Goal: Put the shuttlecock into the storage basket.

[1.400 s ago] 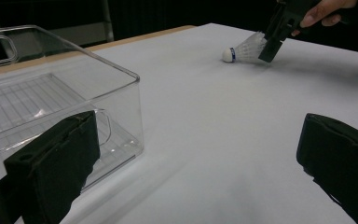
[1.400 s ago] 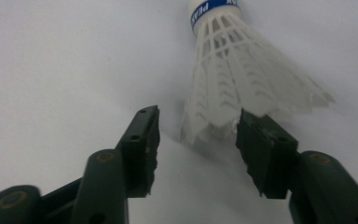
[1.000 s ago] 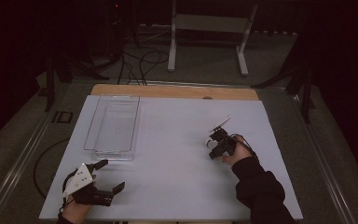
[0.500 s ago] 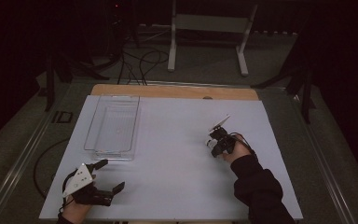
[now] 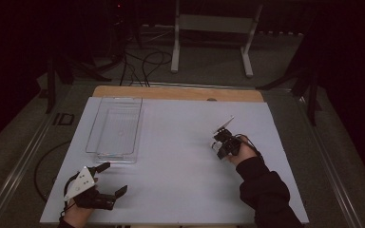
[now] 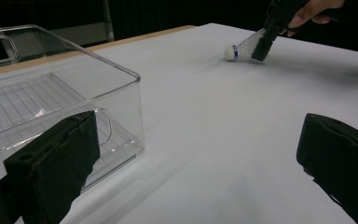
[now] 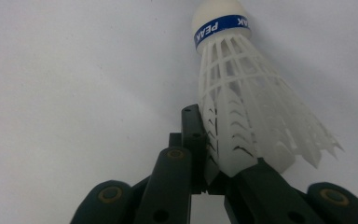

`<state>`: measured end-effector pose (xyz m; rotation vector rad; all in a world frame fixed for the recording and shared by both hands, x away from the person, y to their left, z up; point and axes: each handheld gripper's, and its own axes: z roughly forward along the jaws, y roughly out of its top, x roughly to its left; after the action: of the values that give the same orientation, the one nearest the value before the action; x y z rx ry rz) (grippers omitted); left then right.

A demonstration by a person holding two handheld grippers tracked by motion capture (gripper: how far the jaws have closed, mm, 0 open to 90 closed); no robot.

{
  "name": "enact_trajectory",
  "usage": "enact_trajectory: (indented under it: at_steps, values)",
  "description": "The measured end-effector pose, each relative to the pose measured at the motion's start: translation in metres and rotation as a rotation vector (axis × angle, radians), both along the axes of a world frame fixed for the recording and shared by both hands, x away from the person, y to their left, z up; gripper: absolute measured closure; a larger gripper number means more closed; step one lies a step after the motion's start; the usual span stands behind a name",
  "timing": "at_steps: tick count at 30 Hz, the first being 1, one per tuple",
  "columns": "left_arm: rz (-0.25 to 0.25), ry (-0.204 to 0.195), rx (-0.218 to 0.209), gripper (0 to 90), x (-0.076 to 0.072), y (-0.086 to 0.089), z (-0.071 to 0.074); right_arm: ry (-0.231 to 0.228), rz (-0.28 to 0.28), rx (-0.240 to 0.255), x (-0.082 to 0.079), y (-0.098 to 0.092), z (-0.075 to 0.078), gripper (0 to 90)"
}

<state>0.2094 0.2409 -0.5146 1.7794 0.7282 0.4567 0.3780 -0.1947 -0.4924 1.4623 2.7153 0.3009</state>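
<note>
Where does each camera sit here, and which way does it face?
High view: above the person's side, looking forward and down on the white table; both forearms and grippers.
Left gripper view: on the left gripper, facing the clear bin and the far shuttlecock; its open jaws.
Right gripper view: on the right gripper, its jaws clamping the shuttlecock's skirt.
Both gripper views share the shuttlecock.

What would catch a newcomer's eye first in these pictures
A white plastic shuttlecock with a blue band around its cork, lying on the right side of the white table with its skirt pinched in the right gripper. Next, the clear plastic bin at the table's left rear, with the left gripper open in front of it.
</note>
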Motion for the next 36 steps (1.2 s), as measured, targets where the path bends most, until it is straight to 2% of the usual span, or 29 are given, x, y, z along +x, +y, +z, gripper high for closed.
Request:
enact_trajectory:
  at_steps: [6,11,24,27,30,36]
  values:
    - [0.0,0.001,0.001,0.0,0.0,0.0,0.0,-0.029,0.052,-0.035,-0.003,-0.001,0.006,90.0]
    - [0.001,0.001,0.0,0.0,0.0,0.0,0.0,-0.014,0.119,-0.047,-0.007,-0.002,0.007,90.0]
    - [0.0,0.002,0.0,0.0,0.0,-0.001,0.0,0.023,0.228,-0.053,-0.019,-0.004,0.005,90.0]
    - [0.0,0.001,0.001,0.0,0.0,-0.001,0.0,0.02,0.246,-0.065,-0.02,-0.005,0.005,90.0]
    - [0.0,0.001,0.003,0.0,0.0,-0.001,0.0,0.012,0.294,-0.065,-0.024,-0.006,0.007,90.0]
    - [-0.001,0.0,0.005,0.0,0.0,-0.001,0.0,0.012,0.351,-0.061,-0.03,-0.009,0.009,90.0]
